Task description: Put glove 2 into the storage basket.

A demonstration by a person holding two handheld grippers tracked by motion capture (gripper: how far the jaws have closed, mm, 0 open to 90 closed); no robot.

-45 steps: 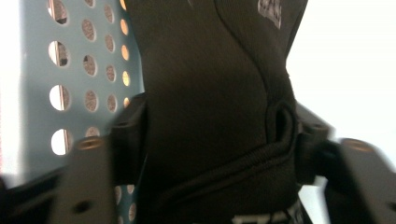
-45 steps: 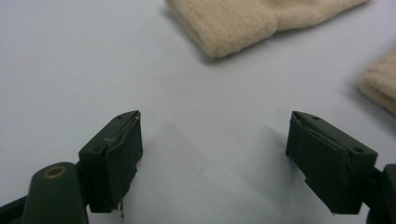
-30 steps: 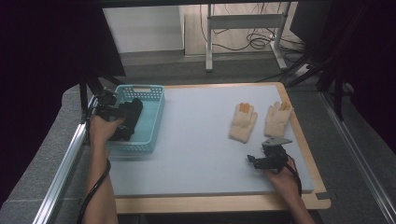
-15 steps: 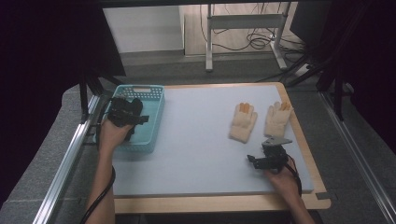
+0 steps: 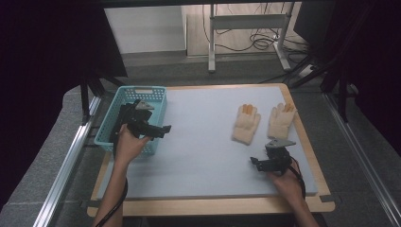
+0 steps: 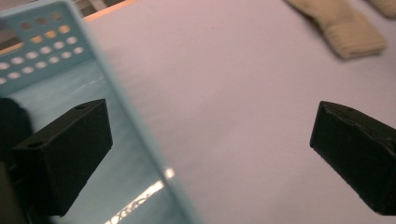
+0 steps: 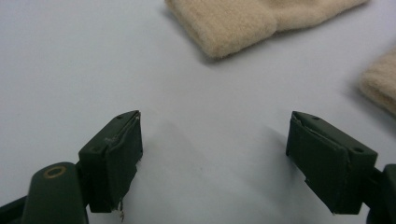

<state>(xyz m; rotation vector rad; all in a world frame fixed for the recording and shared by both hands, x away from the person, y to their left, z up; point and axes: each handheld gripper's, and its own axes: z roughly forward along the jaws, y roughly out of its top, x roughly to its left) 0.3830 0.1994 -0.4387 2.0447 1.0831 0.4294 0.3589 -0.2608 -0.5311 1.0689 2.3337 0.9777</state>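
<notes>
While hovering above the right wall of the teal basket [image 5: 156, 90], stands spread to its widest: left claw [image 5: 164, 129], black jaws far apart and just been opening, with nothing between them. Holds nothing, touches nothing. Straddles the basket wall [image 6: 135, 116] in the left gripper view, one jaw over the basket floor, the other over the pale desk [image 5: 203, 151]. Points rightward across the desk toward a cream glove [image 6: 343, 28], well apart from it. Behind the jaws, a hand wrapped round the claw's body, forearm entering from the bottom edge. Inside the basket, a dark item [image 5: 124, 118], too dim to make out.

Over at the near right of the desk, also gapes wide and empty: right claw [image 5: 254, 162], low over bare desk surface in the right gripper view [image 7: 215, 163], jaws clear of everything. Just ahead lies the cuff of the cream glove [image 5: 246, 124], near but not touching; beside it, a second cream glove [image 5: 281, 120], both flat on the desk with fingers pointing away from the person.
</notes>
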